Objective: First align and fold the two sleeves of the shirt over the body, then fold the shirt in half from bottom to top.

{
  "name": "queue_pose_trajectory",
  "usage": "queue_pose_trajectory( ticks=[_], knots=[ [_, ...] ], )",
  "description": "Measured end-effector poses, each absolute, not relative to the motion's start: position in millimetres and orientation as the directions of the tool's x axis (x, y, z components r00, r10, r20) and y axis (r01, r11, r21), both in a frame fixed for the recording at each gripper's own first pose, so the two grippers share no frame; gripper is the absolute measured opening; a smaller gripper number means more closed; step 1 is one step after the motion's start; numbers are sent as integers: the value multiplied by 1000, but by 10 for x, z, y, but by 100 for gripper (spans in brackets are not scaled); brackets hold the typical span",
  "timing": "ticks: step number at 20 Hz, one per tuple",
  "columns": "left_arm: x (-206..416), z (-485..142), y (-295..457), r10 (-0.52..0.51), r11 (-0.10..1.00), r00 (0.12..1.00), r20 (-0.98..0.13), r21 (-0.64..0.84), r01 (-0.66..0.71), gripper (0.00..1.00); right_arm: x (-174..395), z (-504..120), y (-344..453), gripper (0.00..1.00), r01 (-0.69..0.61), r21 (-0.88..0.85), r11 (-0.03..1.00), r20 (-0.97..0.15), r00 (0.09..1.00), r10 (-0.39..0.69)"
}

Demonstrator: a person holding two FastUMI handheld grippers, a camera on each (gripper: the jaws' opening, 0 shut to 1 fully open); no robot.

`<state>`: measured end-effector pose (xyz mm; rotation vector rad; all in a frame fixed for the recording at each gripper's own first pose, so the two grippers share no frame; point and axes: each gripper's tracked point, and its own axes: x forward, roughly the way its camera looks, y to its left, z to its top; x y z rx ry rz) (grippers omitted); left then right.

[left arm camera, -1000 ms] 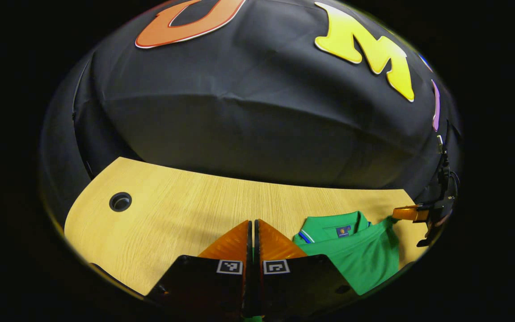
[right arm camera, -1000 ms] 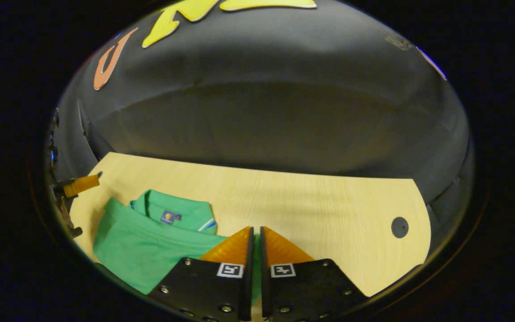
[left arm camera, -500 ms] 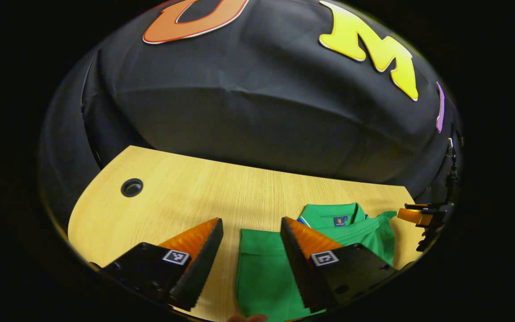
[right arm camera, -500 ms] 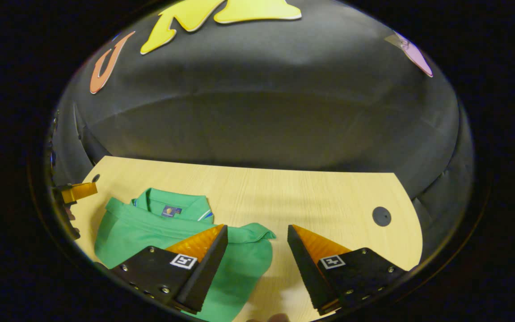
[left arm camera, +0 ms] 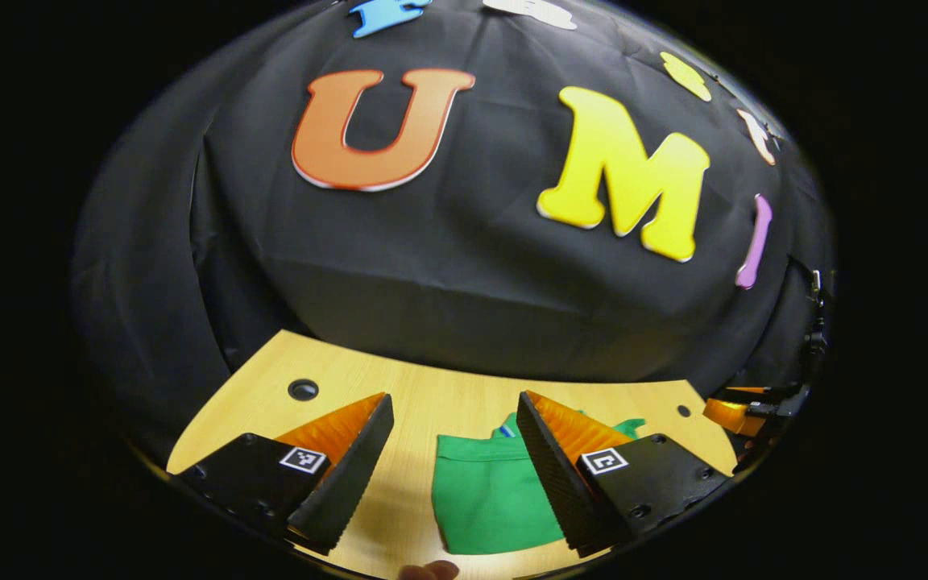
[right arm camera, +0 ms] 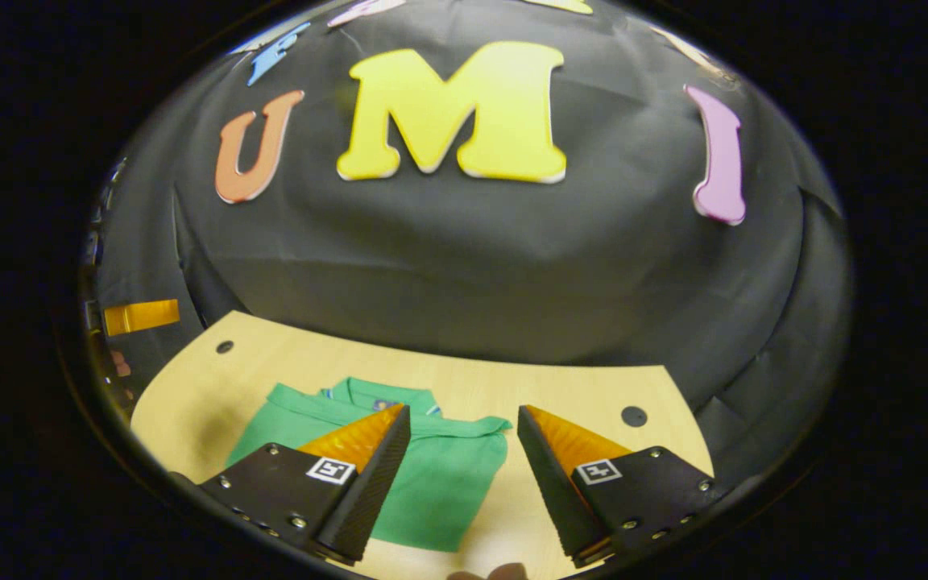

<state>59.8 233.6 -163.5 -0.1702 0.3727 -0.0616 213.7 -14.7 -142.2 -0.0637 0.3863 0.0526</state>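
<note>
From my left claw (left arm camera: 452,459) I see the pale wooden surface (left arm camera: 432,391) with a round cable hole (left arm camera: 303,390) at ten o'clock and a smaller one (left arm camera: 684,411) at three o'clock, black cloth wall behind. My right claw (left arm camera: 734,412) shows at three o'clock, past the surface's edge. Nothing lies on the green polo shirt (left arm camera: 488,491); it rests flat on the surface, between my left claw's wide-apart fingers, untouched. My right claw (right arm camera: 460,467) is spread open and empty too, above the shirt (right arm camera: 424,475), whose collar (right arm camera: 379,393) points to twelve o'clock, sleeves folded over the body.
</note>
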Motion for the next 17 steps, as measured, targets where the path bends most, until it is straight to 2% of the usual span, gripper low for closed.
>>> queue_pose_trajectory(
  ticks=[5, 8, 9, 13, 17],
  knots=[
    [-188, -707, 2246, -91, 990, 977, -195, -128, 67, 98, 1255, -622, 72, 83, -34, -88, 996, -210, 978, 15],
    [-718, -365, 2135, -86, 990, 989, -123, -126, 70, 100, 706, -341, 170, 84, -3, -91, 996, -124, 992, -8],
    [-885, -307, 2085, -84, 989, 990, -110, -127, 70, 98, 527, -270, 207, 83, 6, -73, 997, -105, 994, -14],
    [-1430, -150, 2050, -45, 995, 998, -51, -94, 40, 98, -22, -182, 255, 83, 47, -22, 999, -68, 997, -48],
    [-1812, -108, 1854, -71, 996, 997, -12, -47, 71, 100, -421, -282, 280, 83, 88, 5, 996, -78, 993, -87]
  ],
)
